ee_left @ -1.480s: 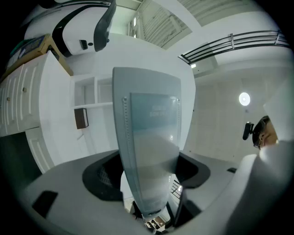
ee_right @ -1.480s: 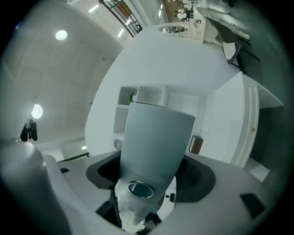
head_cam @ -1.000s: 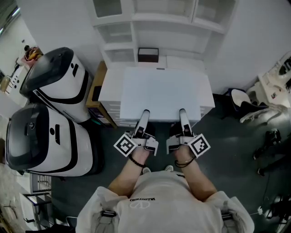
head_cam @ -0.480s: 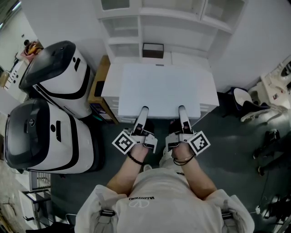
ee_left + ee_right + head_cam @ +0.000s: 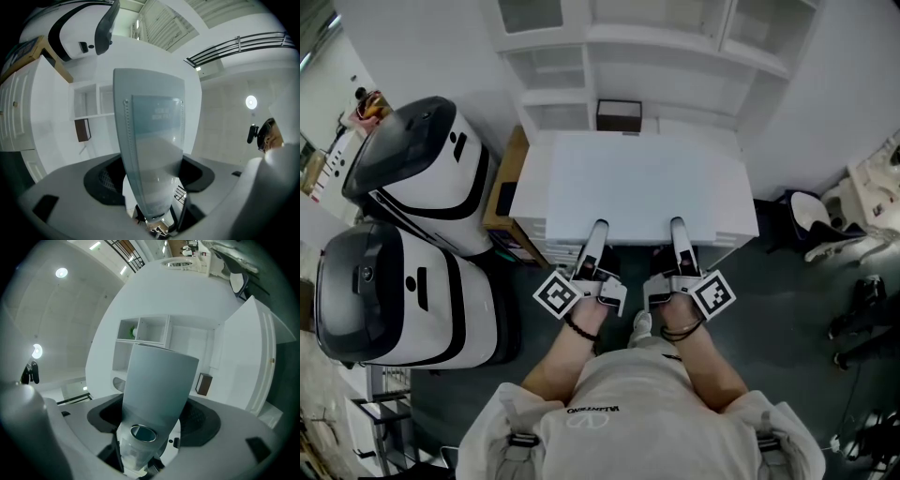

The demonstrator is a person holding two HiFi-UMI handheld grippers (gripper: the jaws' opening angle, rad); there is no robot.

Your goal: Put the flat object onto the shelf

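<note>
Head view: the board (image 5: 633, 183) lies flat just in front of the shelf (image 5: 661, 39). The left gripper (image 5: 599, 228) and right gripper (image 5: 676, 225) clamp the board's edge farthest from the shelf.

Left gripper view: a broad jaw points toward the shelf.

Right gripper view: likewise.

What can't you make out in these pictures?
Head view: the board hides most of the cabinet below it.
Head view: the shelf top is cut off by the picture's edge.
Head view: the box is too small to tell its contents.
</note>
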